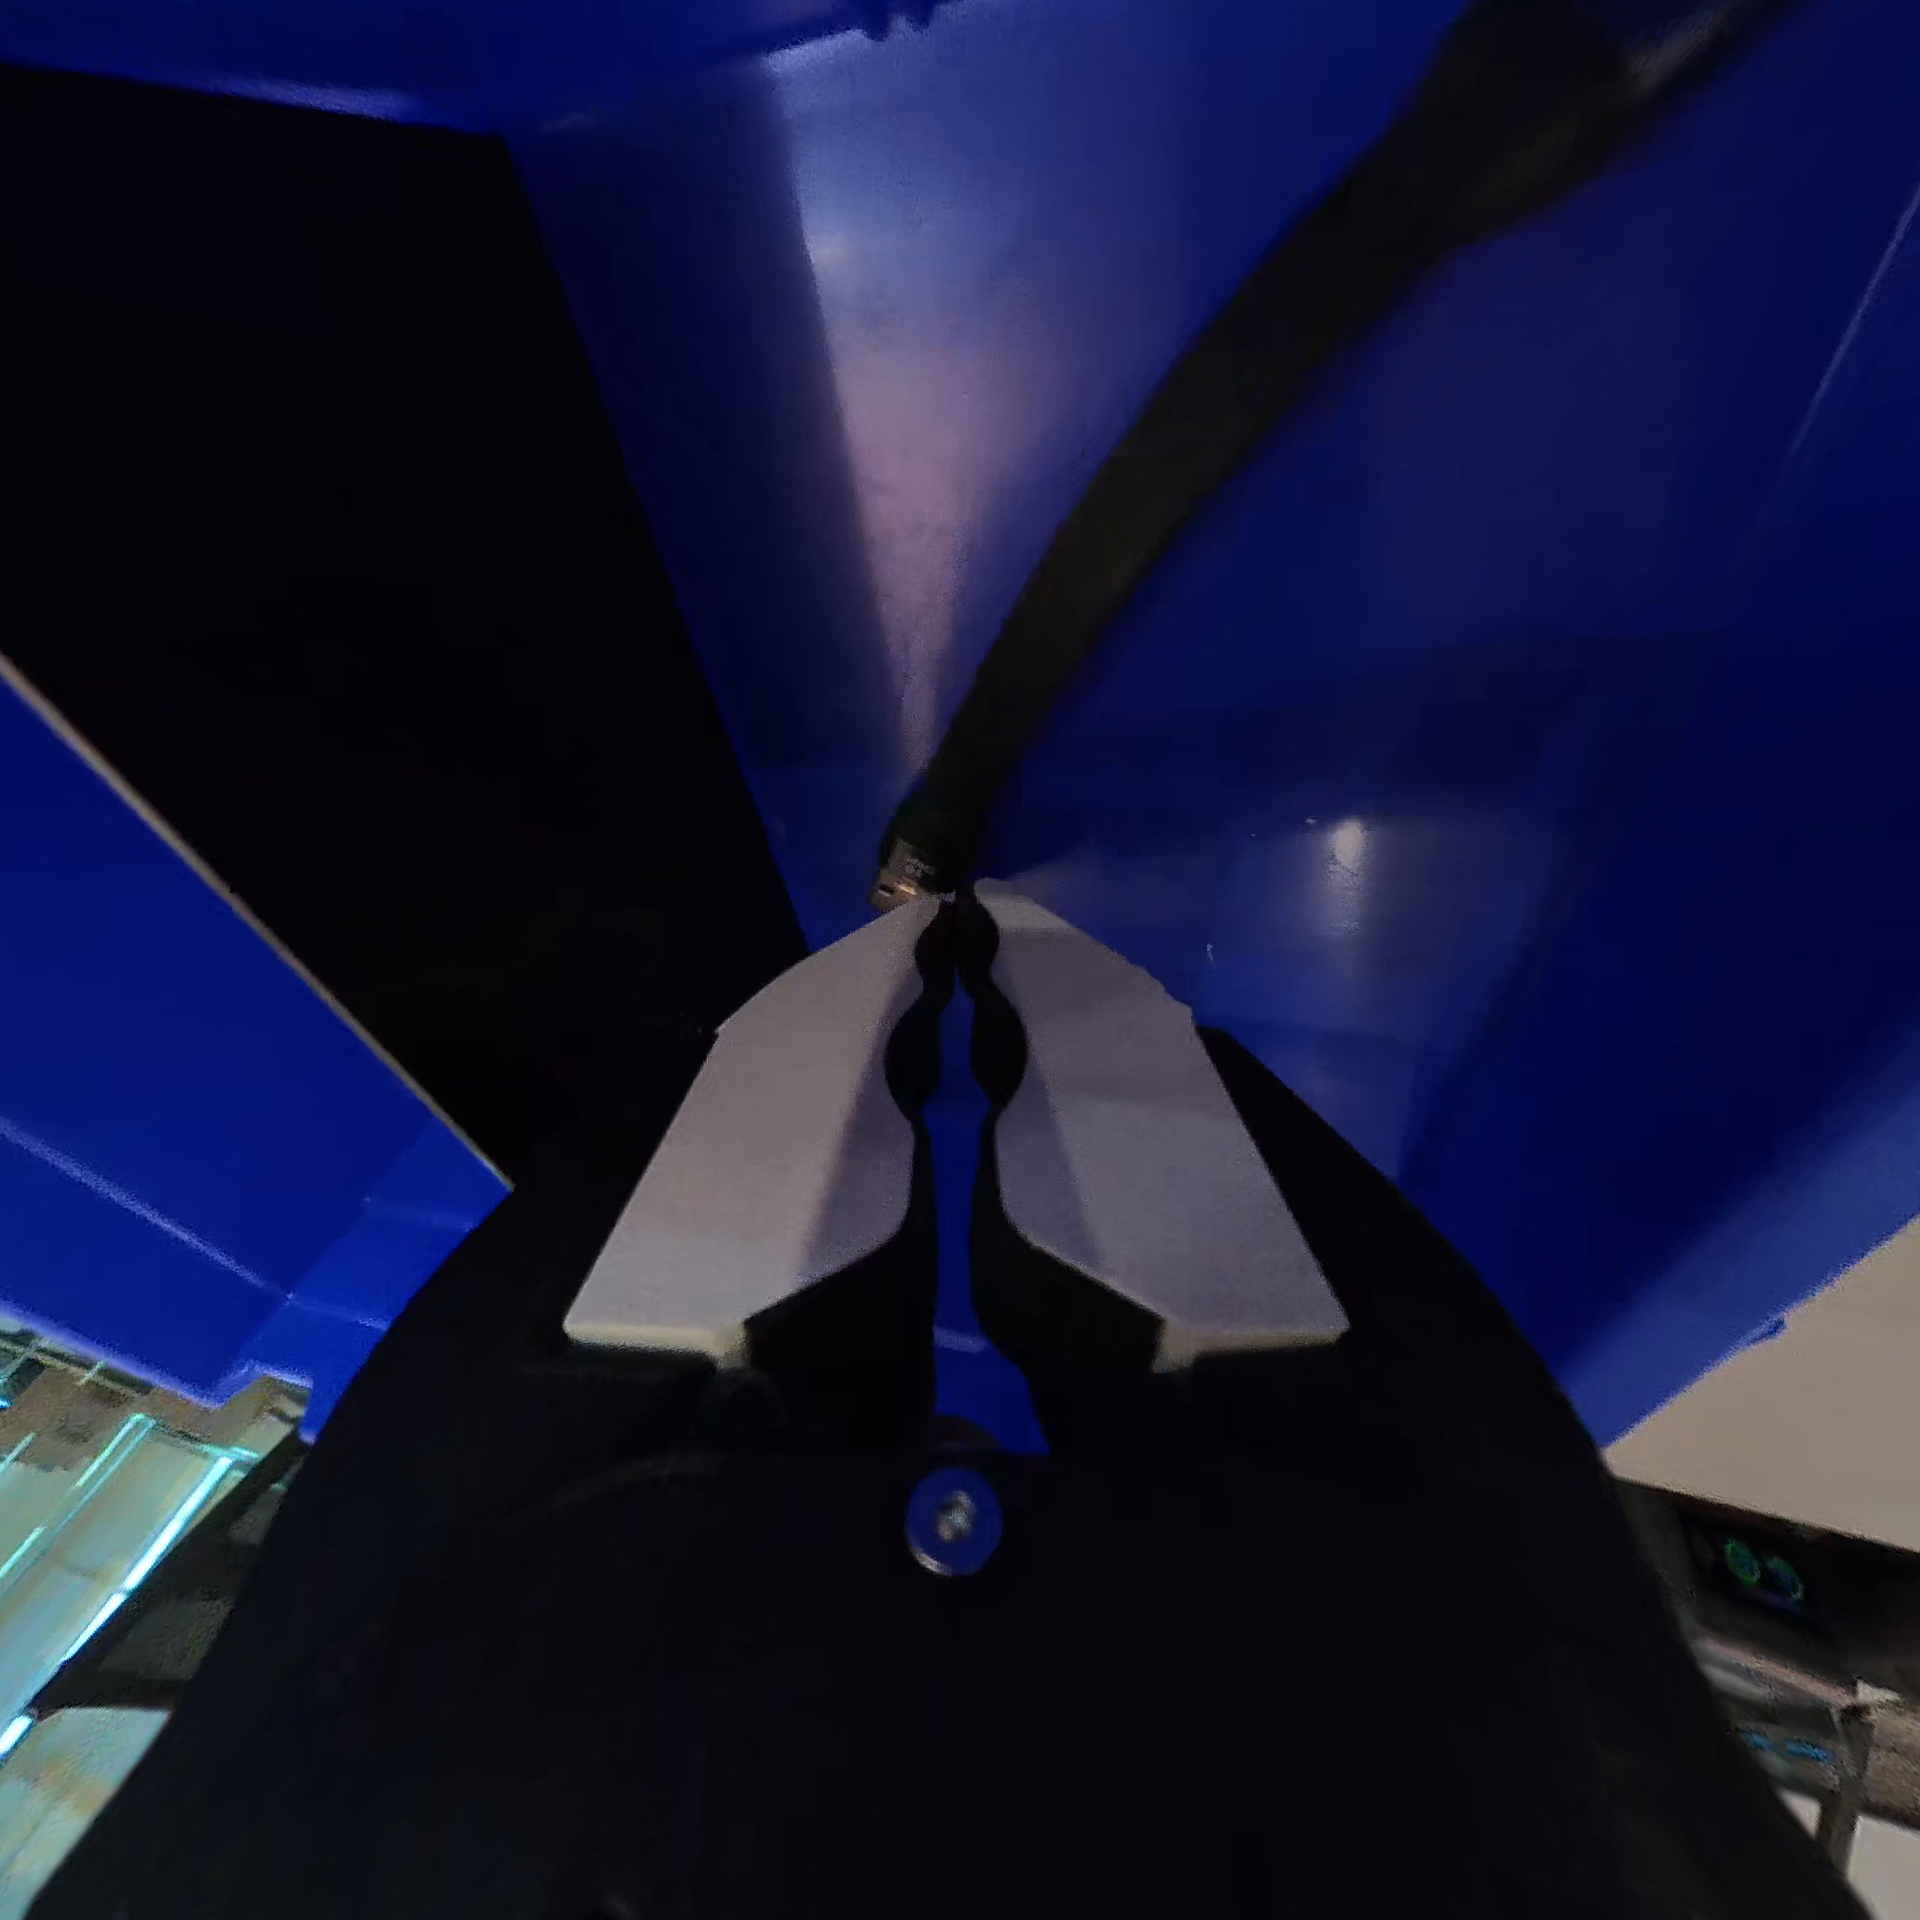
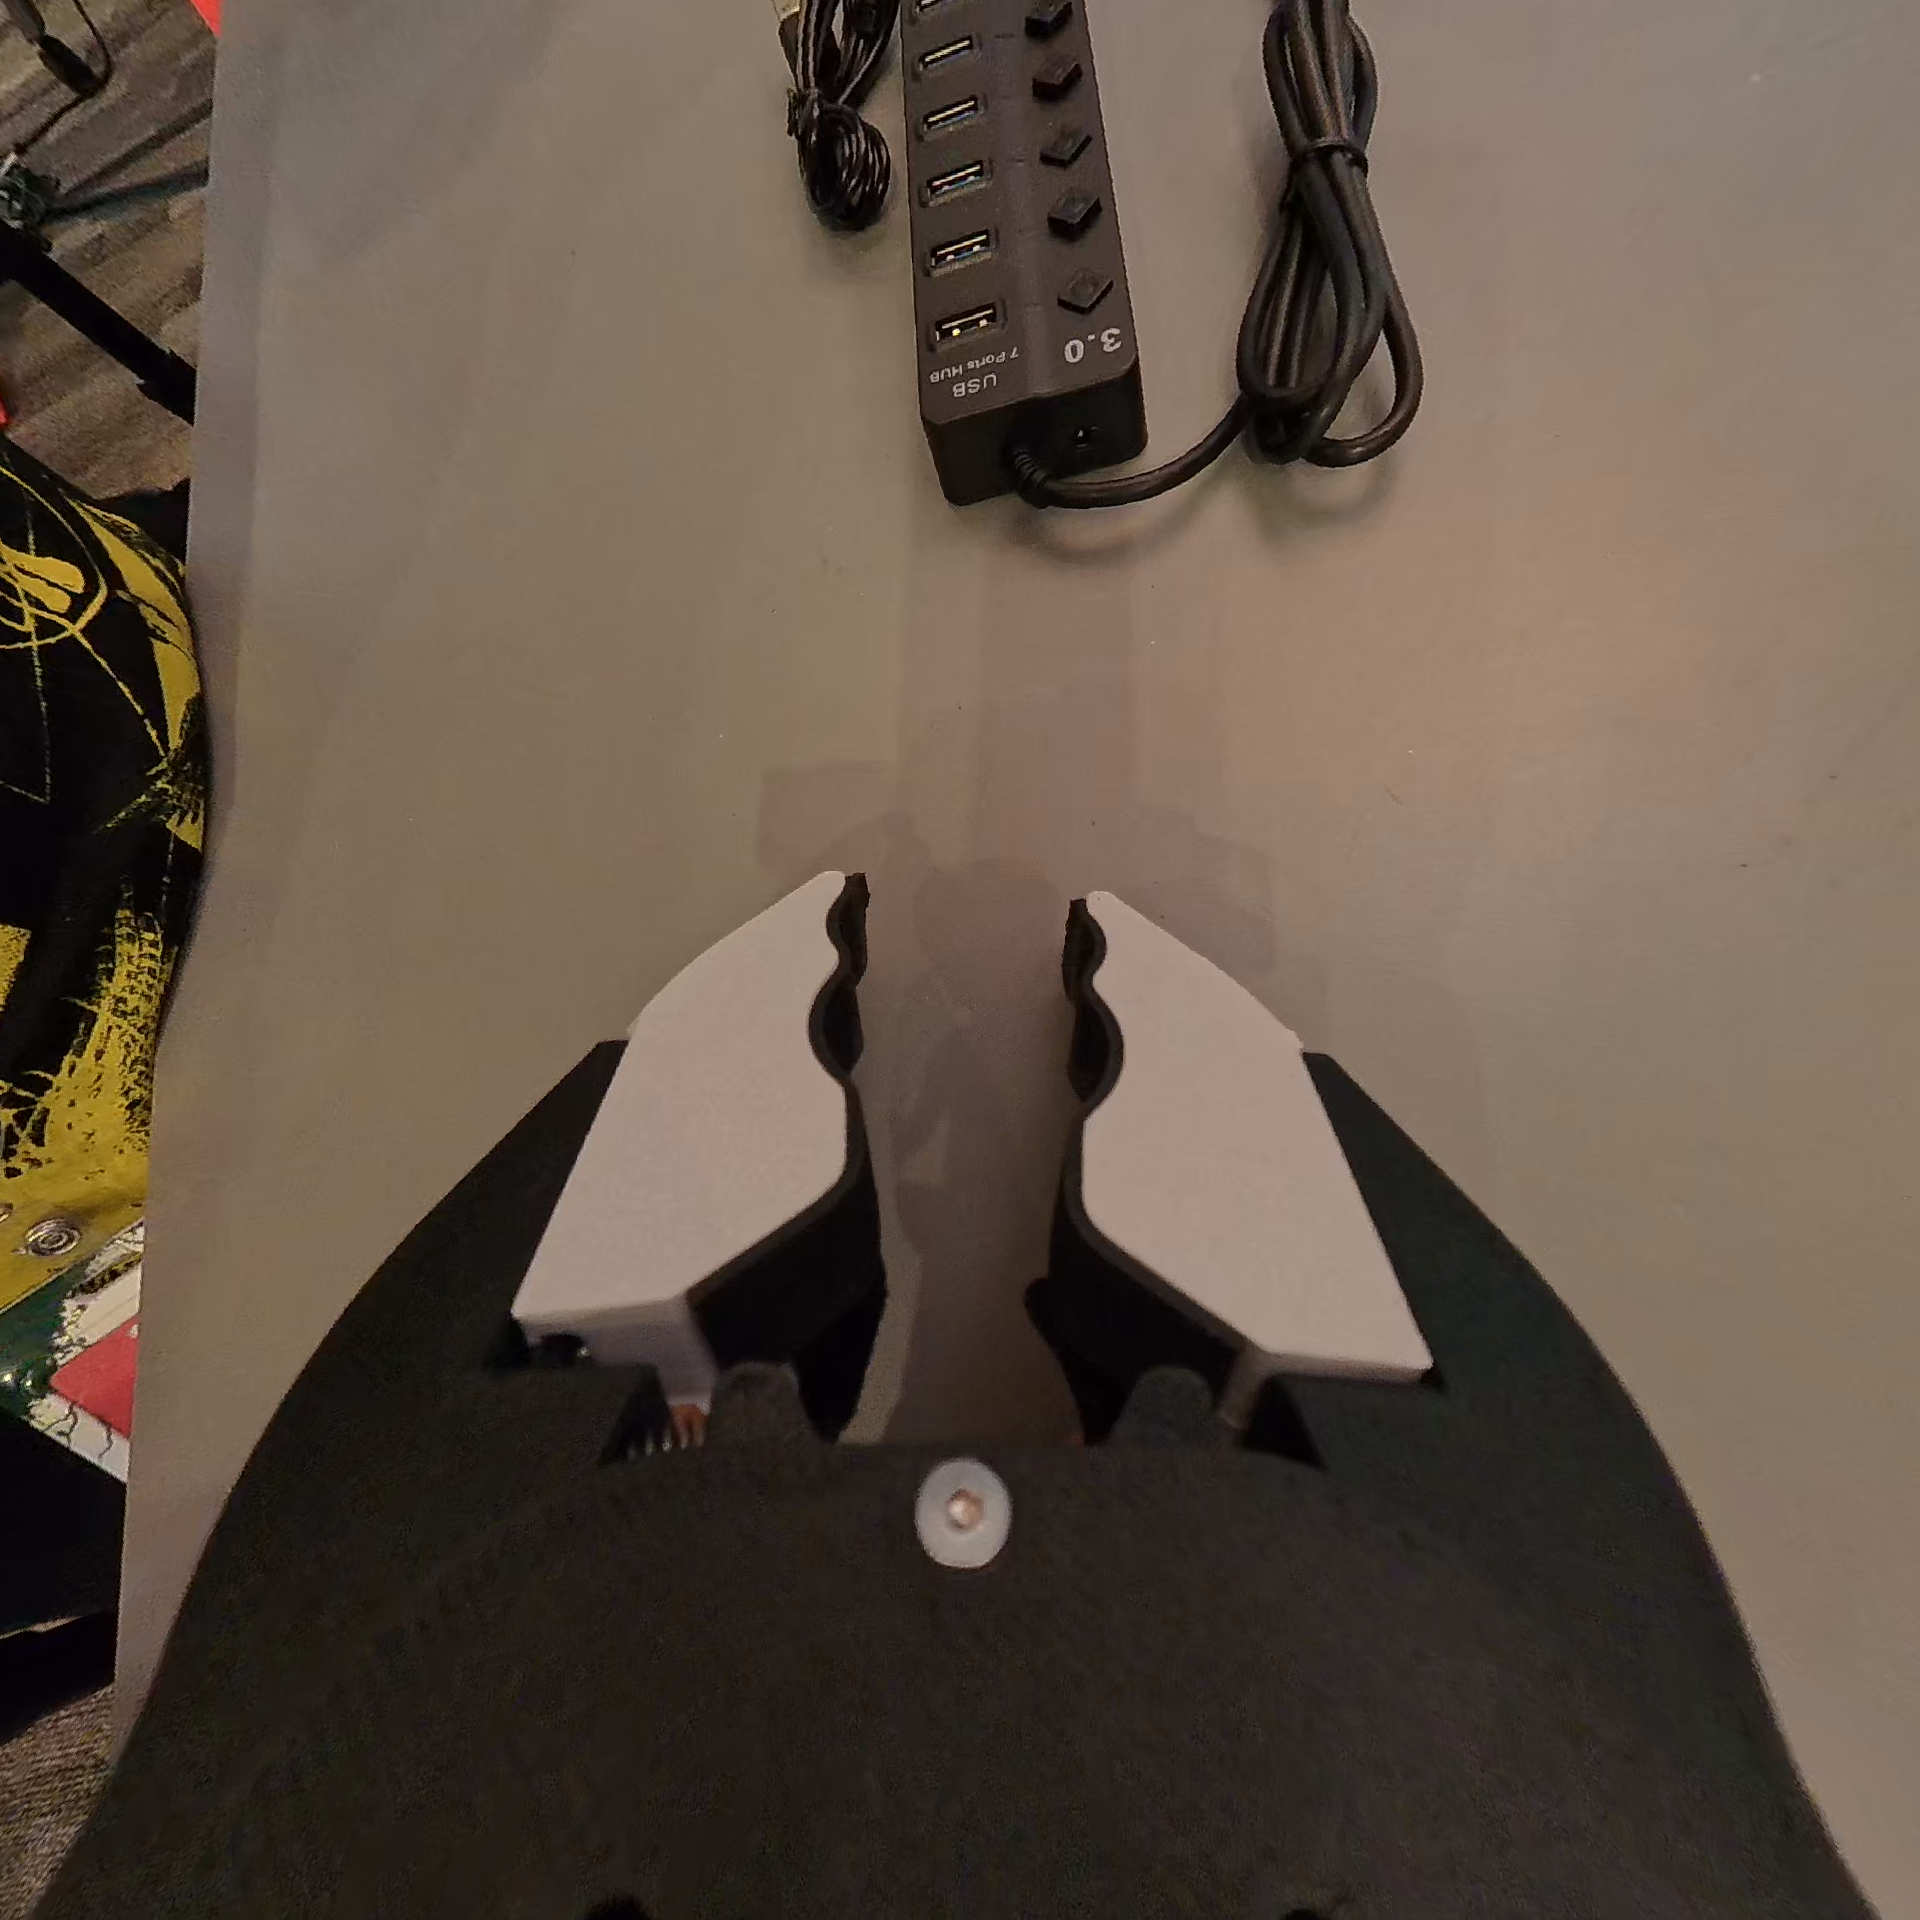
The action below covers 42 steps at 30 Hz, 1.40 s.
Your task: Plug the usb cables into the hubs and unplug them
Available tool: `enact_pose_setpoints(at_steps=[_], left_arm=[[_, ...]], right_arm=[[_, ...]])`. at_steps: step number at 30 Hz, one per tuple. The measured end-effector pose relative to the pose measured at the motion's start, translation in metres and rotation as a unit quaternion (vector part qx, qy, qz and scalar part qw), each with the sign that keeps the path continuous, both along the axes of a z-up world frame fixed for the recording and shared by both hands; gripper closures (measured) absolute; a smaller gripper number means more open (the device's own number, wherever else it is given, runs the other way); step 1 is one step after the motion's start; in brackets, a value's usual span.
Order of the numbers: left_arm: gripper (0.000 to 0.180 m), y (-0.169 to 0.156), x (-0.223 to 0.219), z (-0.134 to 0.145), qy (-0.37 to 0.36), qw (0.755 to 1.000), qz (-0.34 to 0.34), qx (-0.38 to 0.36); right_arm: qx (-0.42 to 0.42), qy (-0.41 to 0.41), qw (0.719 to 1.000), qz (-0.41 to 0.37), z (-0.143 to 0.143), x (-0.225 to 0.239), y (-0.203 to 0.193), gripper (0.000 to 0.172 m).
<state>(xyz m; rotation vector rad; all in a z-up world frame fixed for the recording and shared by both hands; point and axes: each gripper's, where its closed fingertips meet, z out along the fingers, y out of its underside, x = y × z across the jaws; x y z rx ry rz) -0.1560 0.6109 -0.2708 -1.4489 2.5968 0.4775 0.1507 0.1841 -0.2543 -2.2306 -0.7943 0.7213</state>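
Note:
In the left wrist view my left gripper [image 1: 957,906] is inside a blue bin [image 1: 1455,623]. Its fingers are shut, and their very tips pinch a black USB cable [image 1: 1091,520] right behind its plug [image 1: 912,864]. The plug's metal end sticks out to the left of the tips, and the cable runs up and to the right. In the right wrist view my right gripper [image 2: 966,894] is open and empty above the grey table [image 2: 520,623]. A black USB hub [image 2: 1018,260] with several ports and buttons lies ahead of it, its own lead [image 2: 1330,312] coiled to the right.
A second bundled black cable [image 2: 842,156] lies left of the hub. The table's left edge runs along a black and yellow cloth [image 2: 83,831]. The bin's walls close in around the left gripper, with a dark gap [image 1: 312,520] at the left. About 55 centimetres separates my left fingertips from my right.

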Motion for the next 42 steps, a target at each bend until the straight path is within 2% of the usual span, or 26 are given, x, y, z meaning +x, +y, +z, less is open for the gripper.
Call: enact_pose_setpoints(at_steps=[4,5,6,8,9,13,16,18,20,22,27,34,38,42], left_arm=[[0.178,0.0,0.001,-0.001,-0.016,1.0,0.011,0.01],[0.16,0.001,0.005,0.001,-0.03,0.999,0.017,0.015],[0.15,0.002,0.008,0.002,-0.039,0.999,0.013,0.021],[0.137,0.007,0.012,0.005,-0.041,0.999,-0.002,0.03],[0.137,0.006,0.012,0.004,-0.034,0.999,-0.007,0.023],[0.136,0.001,0.017,0.003,-0.004,0.999,-0.047,0.008],[0.146,-0.006,0.018,0.001,0.013,0.998,-0.065,-0.019],[0.161,-0.011,0.013,-0.002,0.042,0.996,-0.055,-0.056],[0.162,-0.013,0.01,-0.003,0.065,0.994,-0.029,-0.084],[0.163,-0.015,0.008,-0.003,0.081,0.991,-0.033,-0.102],[0.167,-0.018,0.003,-0.002,0.082,0.989,0.026,-0.117],[0.169,-0.029,-0.007,0.002,0.024,0.993,0.057,-0.102],[0.17,-0.025,-0.008,0.025,-0.03,0.994,0.078,-0.071],[0.17,-0.026,0.0,0.094,-0.113,0.99,0.084,-0.006]], right_arm=[[0.0,0.001,1.0,0.001,0.0,0.0,0.0,0.136],[0.0,0.001,1.0,0.001,0.0,0.0,0.0,0.136],[0.0,0.001,1.0,0.001,0.0,0.0,0.0,0.136],[-0.001,0.001,1.0,0.0,0.0,0.0,0.0,0.136],[-0.001,0.002,1.0,0.0,0.0,0.0,0.0,0.136],[-0.002,0.003,1.0,-0.001,0.0,0.0,0.0,0.136],[-0.004,0.006,1.0,-0.001,0.0,0.001,0.0,0.136],[-0.005,0.008,1.0,-0.001,0.001,0.001,0.0,0.136],[-0.006,0.009,1.0,-0.001,0.001,0.001,0.0,0.136],[-0.006,0.009,1.0,0.0,0.001,0.001,0.0,0.136],[-0.001,0.006,1.0,0.002,0.001,0.0,0.0,0.136],[0.0,0.008,1.0,0.008,0.002,-0.001,-0.001,0.135],[0.001,0.008,1.0,0.007,0.002,-0.001,-0.001,0.135],[0.004,0.004,1.0,0.007,0.002,-0.001,-0.001,0.135]])
